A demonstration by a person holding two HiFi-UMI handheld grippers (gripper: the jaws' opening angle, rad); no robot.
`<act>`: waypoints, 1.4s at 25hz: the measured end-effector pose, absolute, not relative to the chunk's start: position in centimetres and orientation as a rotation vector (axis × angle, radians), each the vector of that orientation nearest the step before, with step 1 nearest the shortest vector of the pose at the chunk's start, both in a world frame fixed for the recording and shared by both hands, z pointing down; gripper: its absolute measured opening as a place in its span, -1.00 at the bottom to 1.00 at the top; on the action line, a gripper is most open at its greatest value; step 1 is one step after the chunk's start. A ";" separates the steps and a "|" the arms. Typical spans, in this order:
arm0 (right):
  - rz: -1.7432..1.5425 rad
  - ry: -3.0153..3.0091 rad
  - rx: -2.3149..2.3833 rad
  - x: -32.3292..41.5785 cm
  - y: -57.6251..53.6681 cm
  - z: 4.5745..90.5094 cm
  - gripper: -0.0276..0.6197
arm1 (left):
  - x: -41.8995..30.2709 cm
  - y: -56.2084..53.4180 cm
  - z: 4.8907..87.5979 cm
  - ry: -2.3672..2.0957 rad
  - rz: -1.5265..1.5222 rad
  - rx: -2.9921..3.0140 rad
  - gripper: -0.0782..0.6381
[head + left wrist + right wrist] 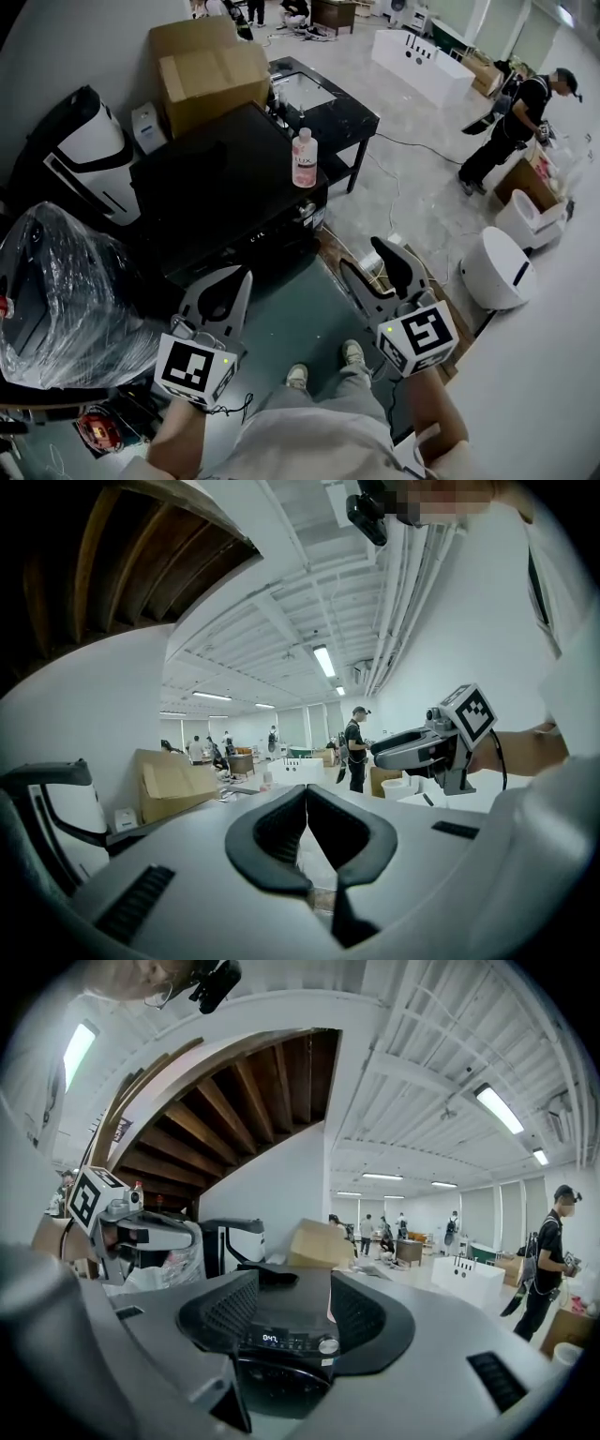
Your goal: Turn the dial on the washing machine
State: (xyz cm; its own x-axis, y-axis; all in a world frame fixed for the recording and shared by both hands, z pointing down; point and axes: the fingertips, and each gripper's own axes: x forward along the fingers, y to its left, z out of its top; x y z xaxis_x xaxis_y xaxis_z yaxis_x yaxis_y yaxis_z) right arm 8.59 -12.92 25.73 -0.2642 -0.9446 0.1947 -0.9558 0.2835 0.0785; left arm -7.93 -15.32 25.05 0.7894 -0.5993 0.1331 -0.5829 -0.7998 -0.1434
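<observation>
Your right gripper [367, 255] is released: its jaws stand wide and nothing is pressed between the pads. In the right gripper view the washing machine [281, 1372] sits straight ahead of it and a little below, framed in the gap between the jaws. The dial [327, 1345] shows as a small silver knob at the right end of the lit control strip, nearer the right jaw than the left. That aim looks deliberate; I judge you are lining the open jaws up to straddle the knob. The dial is well apart from the pads, so the turn has not begun.

Your left gripper [244, 275] is clenched on nothing, its tips meeting. It is held beside the right one, probably parked out of the way, since one gripper is enough for a knob.

A pink bottle [304, 157] stands on the machine's top, beyond and above the dial as seen from the right gripper. A level approach to the front panel should pass under it. Next you need to go forward and centre the knob between the pads before closing.
</observation>
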 end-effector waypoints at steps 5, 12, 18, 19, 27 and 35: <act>0.096 -2.403 1.664 9.9 -14.8 27.2 -0.10 | -7.5 -16.0 25.9 1.109 -0.281 -2.846 -0.73; 0.100 -2.472 1.478 12.2 -17.5 29.4 -0.10 | -5.7 -16.6 27.0 1.316 -0.316 -2.770 -0.73; 0.066 -2.529 1.338 13.2 -20.1 31.2 -0.10 | -5.6 -16.7 28.0 1.506 -0.329 -2.685 -0.73; 0.066 -2.532 1.327 13.3 -20.4 31.7 -0.10 | -5.6 -16.7 28.2 1.530 -0.329 -2.667 -0.73; 0.090 -2.579 1.283 13.6 -23.9 35.9 -0.10 | -6.1 -17.3 31.0 1.619 -0.331 -2.577 -0.73; -0.014 -2.519 1.308 14.7 -28.1 40.5 -0.10 | -6.9 -19.5 35.9 1.669 -0.315 -2.554 -0.73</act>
State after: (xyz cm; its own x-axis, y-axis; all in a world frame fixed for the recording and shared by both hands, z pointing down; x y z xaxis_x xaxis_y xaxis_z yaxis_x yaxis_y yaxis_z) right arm 14.70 -28.14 40.52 -0.5391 -0.8009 0.2607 -0.7980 0.5847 0.1460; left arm -6.86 -19.50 35.88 0.3878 -0.9125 0.1302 -0.8972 -0.4061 -0.1737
